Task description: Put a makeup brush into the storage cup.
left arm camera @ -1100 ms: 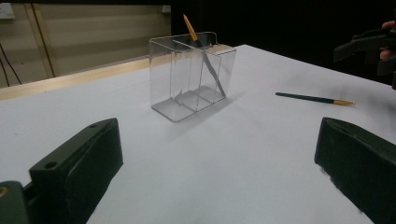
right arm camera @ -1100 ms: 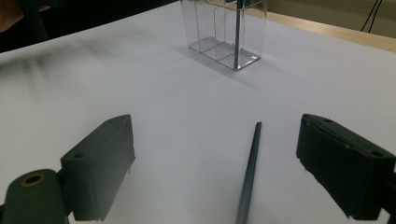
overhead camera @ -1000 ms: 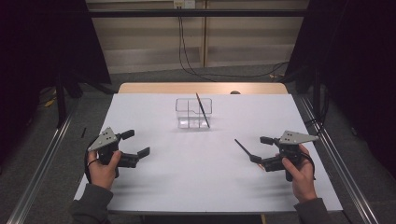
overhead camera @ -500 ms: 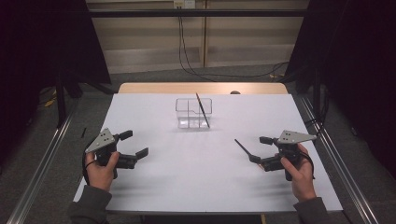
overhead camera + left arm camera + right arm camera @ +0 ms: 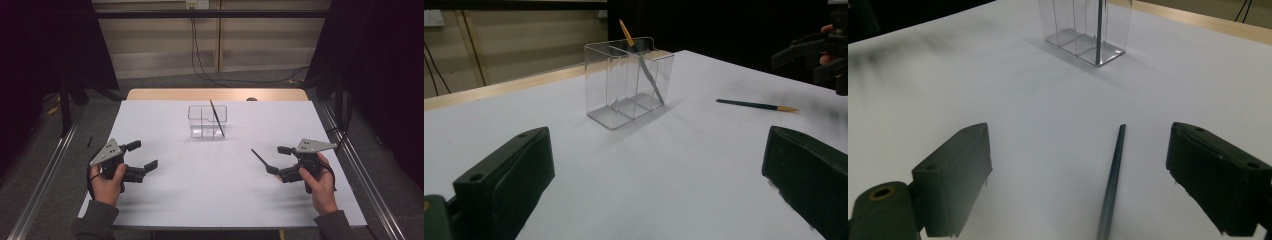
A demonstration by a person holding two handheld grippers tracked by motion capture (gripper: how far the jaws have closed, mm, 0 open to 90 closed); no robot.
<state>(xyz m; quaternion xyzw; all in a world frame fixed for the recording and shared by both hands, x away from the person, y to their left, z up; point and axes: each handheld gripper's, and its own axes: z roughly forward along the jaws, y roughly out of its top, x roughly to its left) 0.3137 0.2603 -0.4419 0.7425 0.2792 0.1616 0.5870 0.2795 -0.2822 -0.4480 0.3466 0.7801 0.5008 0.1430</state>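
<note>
High view: a dark pencil lies flat on the white table, its long axis running diagonally from the right gripper up and left toward the clear plastic holder. Right gripper view: the pencil lies between the wide-open jaws, nearer the right one, untouched, pointing at the holder. A second pencil leans tilted inside the holder's right compartment. The left gripper hangs open, well apart from both.
</note>
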